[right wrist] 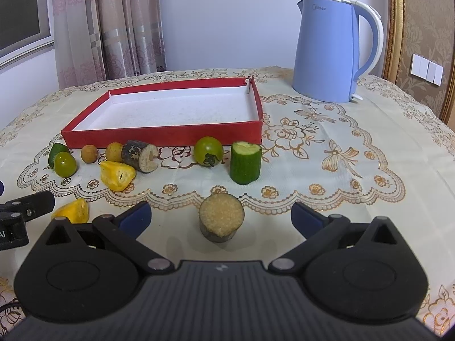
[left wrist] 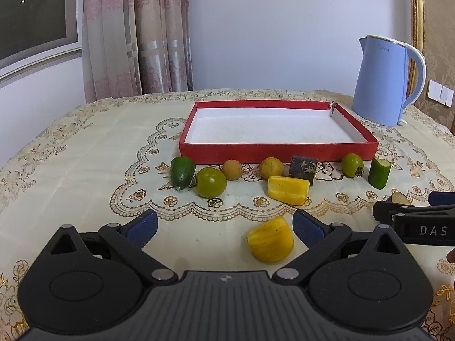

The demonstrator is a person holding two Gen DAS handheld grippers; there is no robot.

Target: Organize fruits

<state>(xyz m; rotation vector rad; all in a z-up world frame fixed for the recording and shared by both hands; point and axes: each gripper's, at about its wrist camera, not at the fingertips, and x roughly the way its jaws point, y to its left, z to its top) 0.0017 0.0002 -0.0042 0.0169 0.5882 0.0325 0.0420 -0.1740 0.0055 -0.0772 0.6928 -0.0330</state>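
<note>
A red box [left wrist: 277, 150] with a white floor, also seen in the right wrist view [right wrist: 162, 135], lies on the table with nothing in it. Fruit pieces lie in a row before it: a cucumber end [left wrist: 182, 172], green tomatoes [left wrist: 211, 182] [left wrist: 352, 164], two round tan fruits [left wrist: 232, 170] [left wrist: 272, 167], a dark stump piece [left wrist: 303, 168], a yellow piece [left wrist: 287, 190], a cucumber chunk [left wrist: 379, 172]. My left gripper [left wrist: 224, 226] is open, a yellow piece [left wrist: 270, 240] between its fingers. My right gripper [right wrist: 220, 217] is open around a dark-skinned stump piece [right wrist: 221, 217].
A blue electric kettle [left wrist: 384, 81] stands at the back right of the table, beside the box. An embroidered cream tablecloth [right wrist: 327, 153] covers the table. Curtains and a window are behind on the left. The right gripper's body [left wrist: 418, 221] shows at the right edge of the left wrist view.
</note>
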